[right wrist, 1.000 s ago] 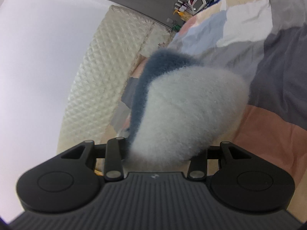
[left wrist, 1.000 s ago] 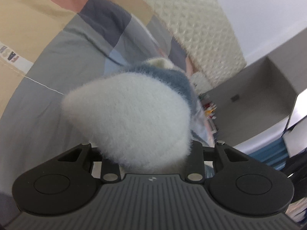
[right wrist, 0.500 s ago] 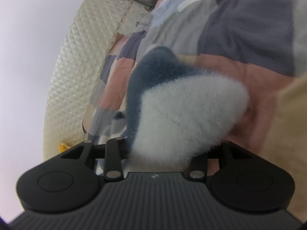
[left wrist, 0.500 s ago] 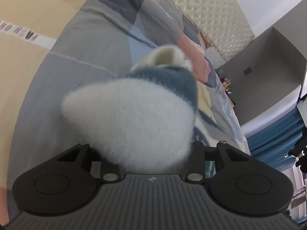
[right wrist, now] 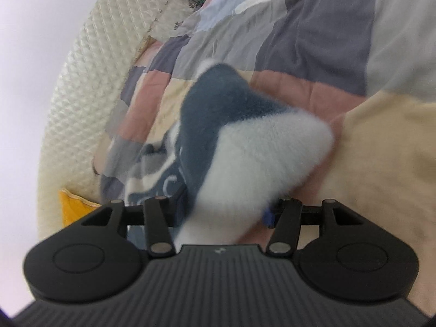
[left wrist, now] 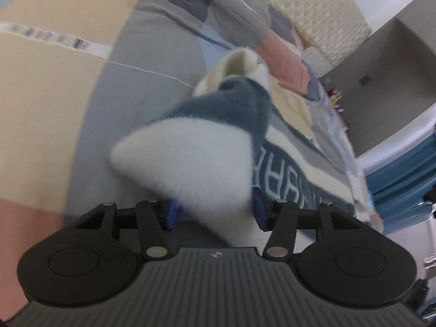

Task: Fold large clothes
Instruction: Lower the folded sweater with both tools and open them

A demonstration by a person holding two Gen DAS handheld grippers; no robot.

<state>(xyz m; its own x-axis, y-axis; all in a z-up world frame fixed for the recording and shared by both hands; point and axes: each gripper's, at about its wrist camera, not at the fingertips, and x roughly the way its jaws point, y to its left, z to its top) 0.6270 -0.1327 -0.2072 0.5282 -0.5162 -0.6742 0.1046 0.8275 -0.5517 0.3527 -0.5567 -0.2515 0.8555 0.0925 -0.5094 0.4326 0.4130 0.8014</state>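
Observation:
A fluffy garment, white with dark blue and cream bands and white lettering, lies partly on the patchwork bed. In the left wrist view its white corner [left wrist: 190,158] sits between the blue pads of my left gripper [left wrist: 215,212], whose jaws stand apart around it. In the right wrist view another white and blue corner [right wrist: 261,158] bulges out between the jaws of my right gripper [right wrist: 226,212], which also stand apart. The rest of the garment trails down to the bed [right wrist: 152,179].
The patchwork quilt [left wrist: 54,114] of beige, grey, pink and blue covers the bed. A cream quilted headboard [right wrist: 90,76] rises at the far end. A grey cabinet [left wrist: 381,76] and blue curtain [left wrist: 403,169] stand beside the bed. A yellow cushion [right wrist: 70,207] lies by the headboard.
Both grippers have come down toward the bed with the garment corners. Their jaws have spread wider, and blue pads now show beside the fabric. More of the garment lies on the quilt.

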